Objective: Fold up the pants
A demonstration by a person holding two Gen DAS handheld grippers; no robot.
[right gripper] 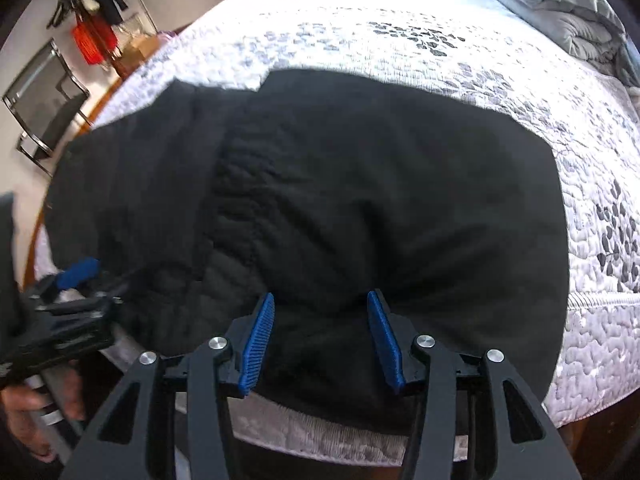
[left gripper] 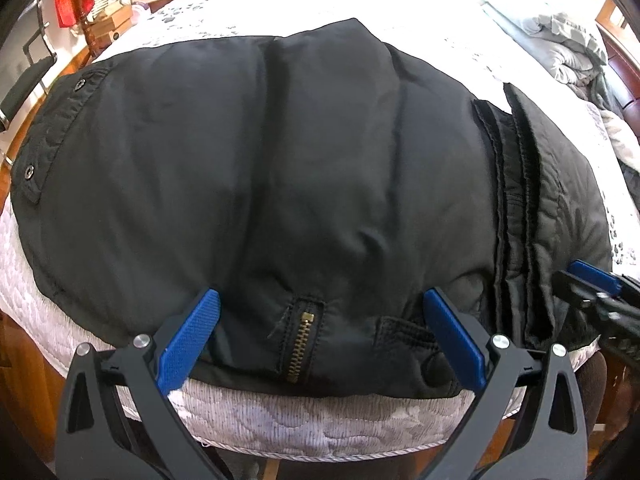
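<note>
Black padded pants (left gripper: 280, 160) lie folded in a thick bundle on a quilted bed, near its front edge. A brass zipper (left gripper: 300, 344) and the ribbed waistband (left gripper: 508, 184) show in the left wrist view. My left gripper (left gripper: 320, 304) is open, its blue pads either side of the zipper at the pants' near edge. My right gripper (right gripper: 320, 300) is open over the near edge of the pants (right gripper: 340, 200), its pads straddling a fold of fabric. It also shows at the right in the left wrist view (left gripper: 592, 280).
The white quilted bedspread (right gripper: 480, 80) with grey leaf print covers the bed. A grey crumpled duvet (left gripper: 568, 48) lies at the far right. A chair (right gripper: 44, 112) and red clothes (left gripper: 72, 0) stand beyond the bed at the left. The mattress edge (left gripper: 320, 428) is just below the grippers.
</note>
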